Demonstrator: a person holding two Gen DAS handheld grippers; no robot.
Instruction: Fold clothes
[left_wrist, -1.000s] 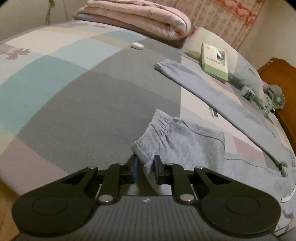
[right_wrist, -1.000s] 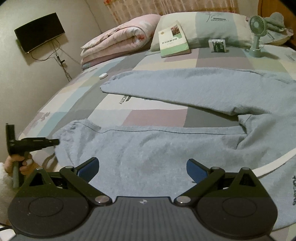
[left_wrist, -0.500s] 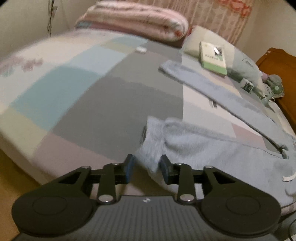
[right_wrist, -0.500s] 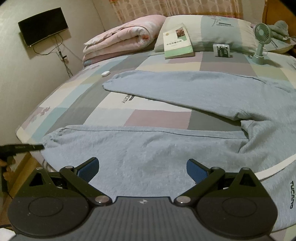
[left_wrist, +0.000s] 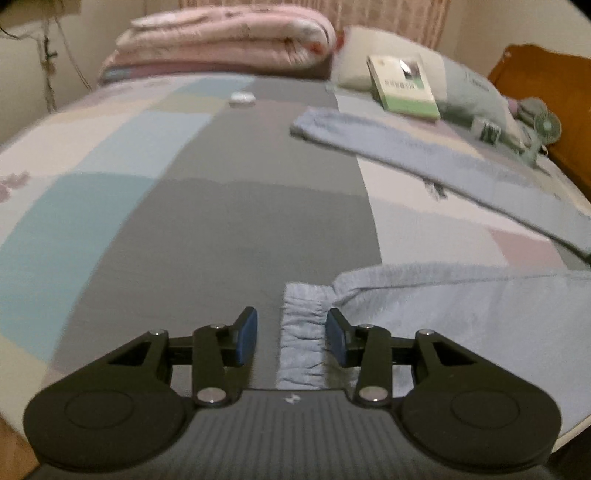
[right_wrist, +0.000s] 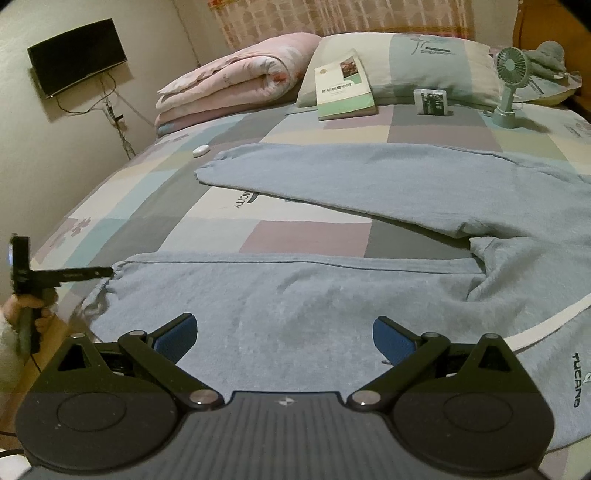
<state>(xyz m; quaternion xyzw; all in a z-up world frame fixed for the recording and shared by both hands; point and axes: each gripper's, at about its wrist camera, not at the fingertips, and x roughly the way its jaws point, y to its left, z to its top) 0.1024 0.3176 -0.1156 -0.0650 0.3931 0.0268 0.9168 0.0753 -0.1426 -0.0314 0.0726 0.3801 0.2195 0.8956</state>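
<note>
Light blue-grey sweatpants (right_wrist: 295, 295) lie spread on the patchwork bed, with one leg (right_wrist: 369, 177) angled toward the pillows. The near leg runs left to its elastic cuff (left_wrist: 301, 332). My left gripper (left_wrist: 291, 338) straddles that cuff and its jaws are opening. The cuff lies flat between the blue pads (left_wrist: 245, 336), which no longer press on it. The right wrist view shows this gripper (right_wrist: 107, 272) at the cuff end, held by a hand (right_wrist: 22, 310). My right gripper (right_wrist: 284, 338) hovers open over the near leg with nothing between its fingers.
At the head of the bed are a folded pink quilt (right_wrist: 229, 85), a pillow (right_wrist: 406, 62) with a green book (right_wrist: 343, 88), a small box (right_wrist: 432, 101) and a desk fan (right_wrist: 509, 88). A white pebble-like object (right_wrist: 201, 150) lies left of the far cuff. A wooden headboard (left_wrist: 546, 99) stands at the right.
My left gripper was shut on the bunched cuff, drew the leg out straight toward the bed's edge, then spread its jaws and let the cuff lie flat. The right gripper stayed put.
</note>
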